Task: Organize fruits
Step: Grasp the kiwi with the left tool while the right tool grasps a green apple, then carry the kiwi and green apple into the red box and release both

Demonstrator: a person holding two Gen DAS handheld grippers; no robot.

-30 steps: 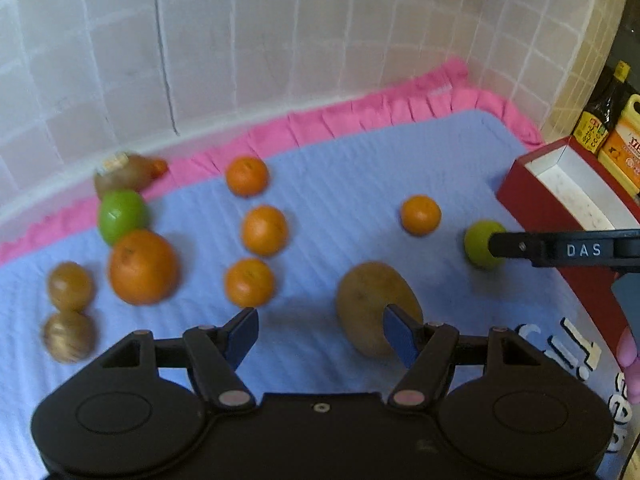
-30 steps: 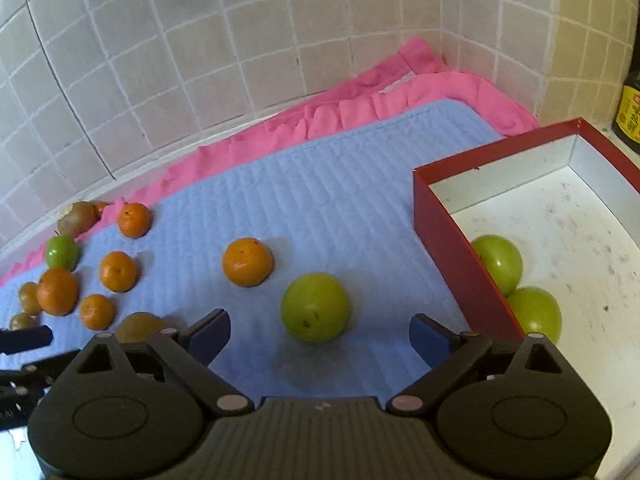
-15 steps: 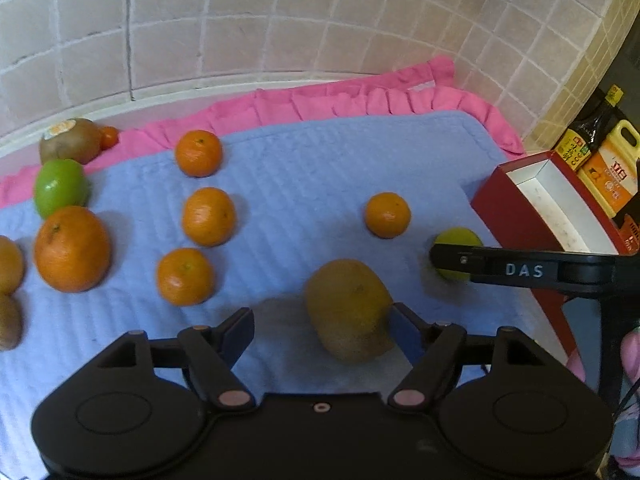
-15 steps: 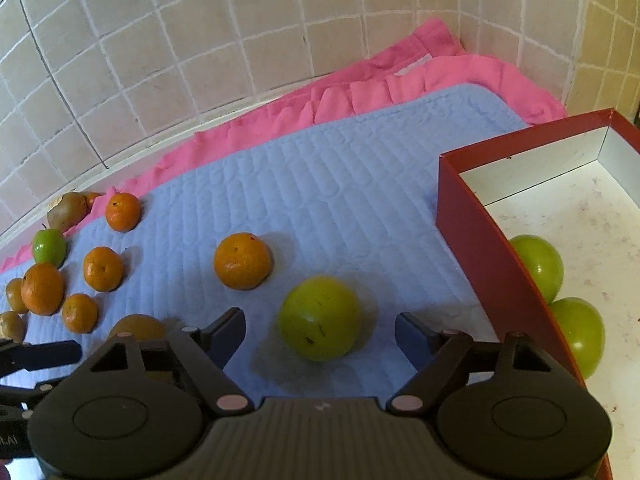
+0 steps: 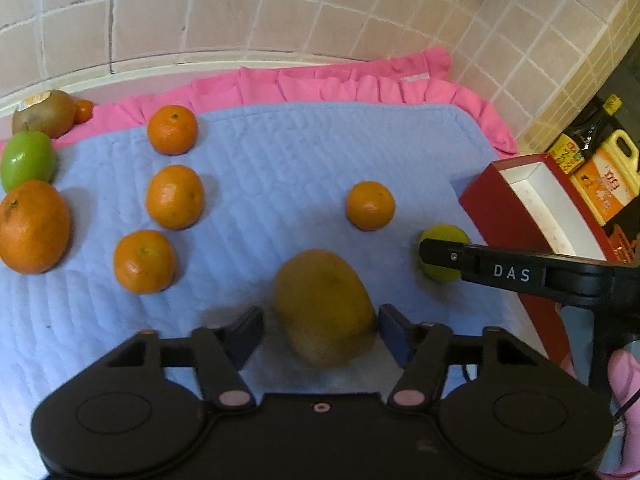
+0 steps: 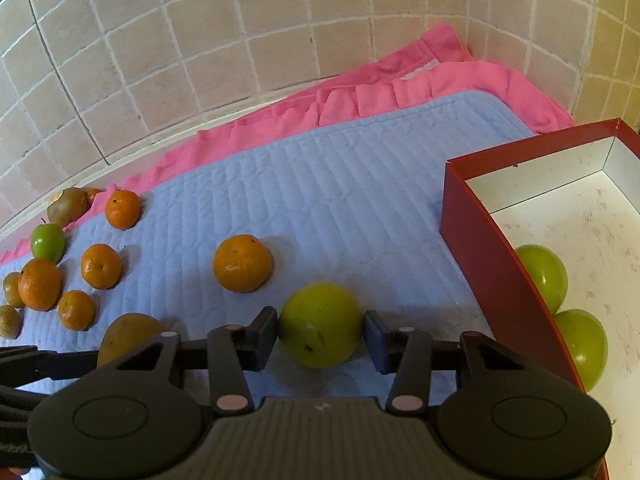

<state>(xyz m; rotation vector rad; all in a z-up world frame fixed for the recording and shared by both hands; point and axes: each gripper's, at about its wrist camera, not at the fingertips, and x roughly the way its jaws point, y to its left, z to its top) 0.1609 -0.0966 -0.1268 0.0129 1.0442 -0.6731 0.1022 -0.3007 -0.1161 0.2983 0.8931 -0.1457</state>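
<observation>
- My left gripper (image 5: 322, 328) pointed down at a brown kiwi (image 5: 326, 306) lying on the blue quilted mat (image 5: 280, 168); its jaws were closing with the kiwi between them, the right pad about touching and the left pad with a small gap, so I counted it as not yet clenched.
- My right gripper (image 6: 320, 336) was closing around a green apple (image 6: 320, 324) on the same mat; both pads sat against its sides, though I could not be sure how firmly they pressed.
- A red box (image 6: 480, 232) with a white inside stood just right of the mat, holding two more green apples (image 6: 544, 276) against its near wall.
- Small oranges (image 5: 172, 196) lay scattered to the left, one lone orange (image 6: 242, 262) nearer the middle.
- Far left sat a large orange (image 5: 34, 226), another green apple (image 5: 27, 160) and a second kiwi (image 5: 44, 112) on the pink cloth (image 5: 320, 80).
- Bottles (image 5: 608, 168) stood behind the box, beside the tiled wall (image 6: 240, 40).
</observation>
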